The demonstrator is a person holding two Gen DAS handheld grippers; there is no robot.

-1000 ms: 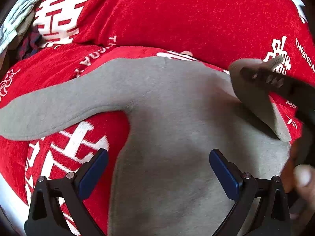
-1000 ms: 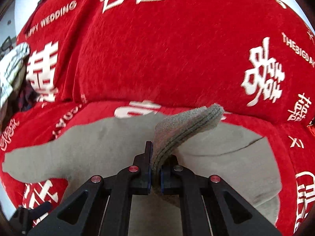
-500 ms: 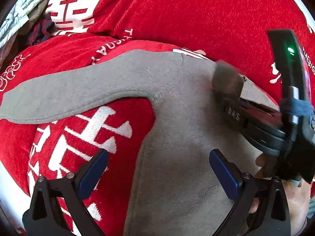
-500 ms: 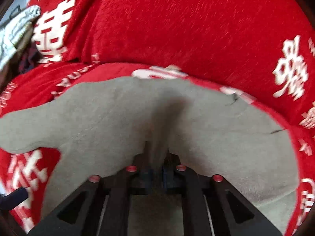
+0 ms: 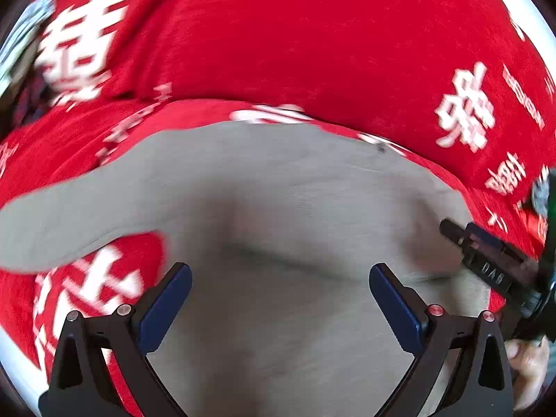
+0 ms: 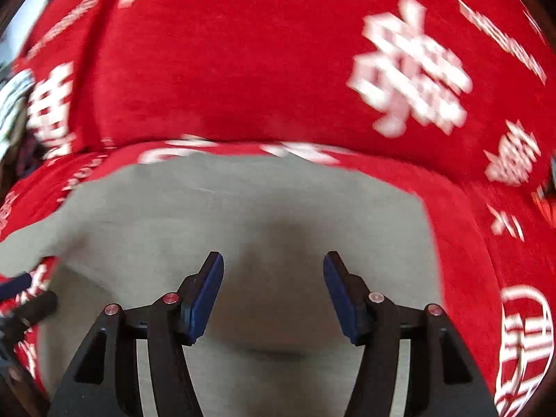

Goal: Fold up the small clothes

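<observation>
The grey garment lay spread on the red cover, and I take that garment as my landmark throughout; its right side looked already turned in over the body, judging from the straight edge there in my right view, while its one long sleeve ran out flat to the left, unfolded; so I judged the folding begun but far from finished, with that sleeve and the lengthwise folds left to do; my left gripper hung over the near part of the garment with its fingers spread wide and nothing between them; my right gripper hovered over the garment's middle, its jaws opening, the blue pads clear of the cloth and pinching nothing; whether the cloth below them bulged up in a loose fold I could not tell, for the frames were blurred; counted: one grey garment, one sleeve showing, two grippers, one red cover with white lettering, and one bundle of pale striped cloth well beyond the garment's far-left side
</observation>
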